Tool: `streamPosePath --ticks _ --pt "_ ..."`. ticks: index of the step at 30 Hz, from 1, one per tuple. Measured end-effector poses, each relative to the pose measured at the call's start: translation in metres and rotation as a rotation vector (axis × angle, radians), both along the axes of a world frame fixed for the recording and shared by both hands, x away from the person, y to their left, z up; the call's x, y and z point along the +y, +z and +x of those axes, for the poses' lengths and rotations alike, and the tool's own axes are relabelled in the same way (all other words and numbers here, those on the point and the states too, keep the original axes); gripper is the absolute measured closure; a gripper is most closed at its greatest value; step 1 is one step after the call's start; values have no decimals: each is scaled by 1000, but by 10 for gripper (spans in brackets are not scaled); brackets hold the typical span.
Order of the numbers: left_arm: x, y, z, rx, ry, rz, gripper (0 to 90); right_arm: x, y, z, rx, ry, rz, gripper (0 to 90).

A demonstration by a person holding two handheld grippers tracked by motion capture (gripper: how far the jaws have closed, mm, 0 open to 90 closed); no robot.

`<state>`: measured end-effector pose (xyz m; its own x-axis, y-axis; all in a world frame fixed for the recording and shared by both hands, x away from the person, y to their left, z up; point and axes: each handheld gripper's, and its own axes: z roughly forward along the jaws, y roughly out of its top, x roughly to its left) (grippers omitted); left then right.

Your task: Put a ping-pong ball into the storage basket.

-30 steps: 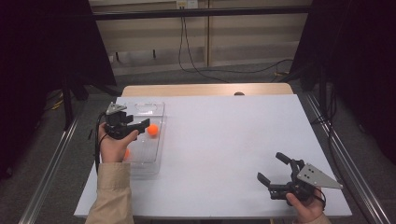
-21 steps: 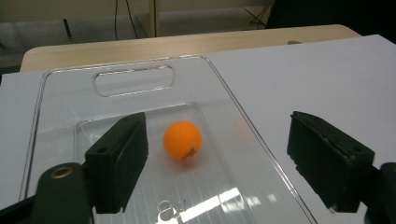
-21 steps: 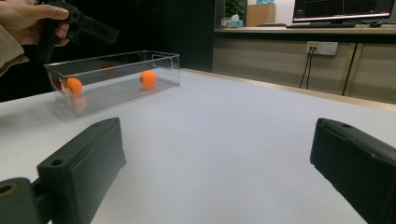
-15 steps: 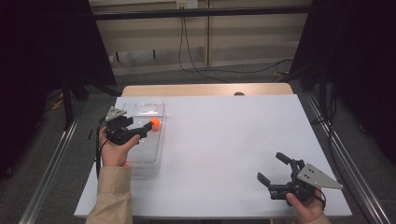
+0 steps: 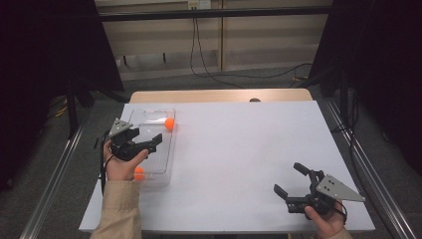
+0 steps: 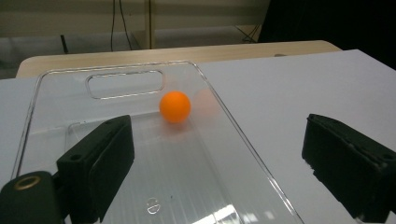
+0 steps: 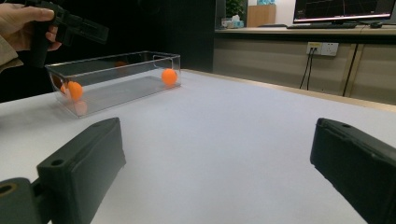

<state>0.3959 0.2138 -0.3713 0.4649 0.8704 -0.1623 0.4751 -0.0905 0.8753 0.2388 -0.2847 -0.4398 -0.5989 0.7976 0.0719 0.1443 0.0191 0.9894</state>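
Orange ball (image 5: 169,123) lies free at the far end of the clear bin (image 5: 166,167), dropped from the left tool (image 5: 146,142) | its jaws just opened, spread, nothing between | right tool (image 5: 293,185) spread over the desk (image 5: 239,149), idle | second ball (image 5: 139,173) near end; drop looks done.

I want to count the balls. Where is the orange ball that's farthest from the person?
In the high view, that orange ball lies inside the clear box on the table's left side, at the box's far end, beyond the open left tongs.
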Motion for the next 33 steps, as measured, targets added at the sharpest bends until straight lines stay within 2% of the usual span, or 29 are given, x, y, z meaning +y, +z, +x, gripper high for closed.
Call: streamPosePath --ticks 7,13,17,20,23,27,33 --pt "2 -2 -9 -45 -22 -23 42 0 0 0 0 3 0 22" --pt "2 -5 -16 -64 -38 -25 33 0 0 0 -1 2 -2 23" --pt "2 -6 -20 -71 -70 -32 28 1 0 0 -1 3 0 22" --pt "2 -8 -23 -78 -77 -59 28 1 0 0 0 3 0 22" --pt "3 -9 -26 -86 -89 -65 28 1 0 0 0 3 0 22" --pt "6 -9 -30 -110 -79 -73 28 1 0 0 0 3 1 22" --pt "10 -11 -34 -122 -96 -106 27 1 0 0 -1 3 1 22"
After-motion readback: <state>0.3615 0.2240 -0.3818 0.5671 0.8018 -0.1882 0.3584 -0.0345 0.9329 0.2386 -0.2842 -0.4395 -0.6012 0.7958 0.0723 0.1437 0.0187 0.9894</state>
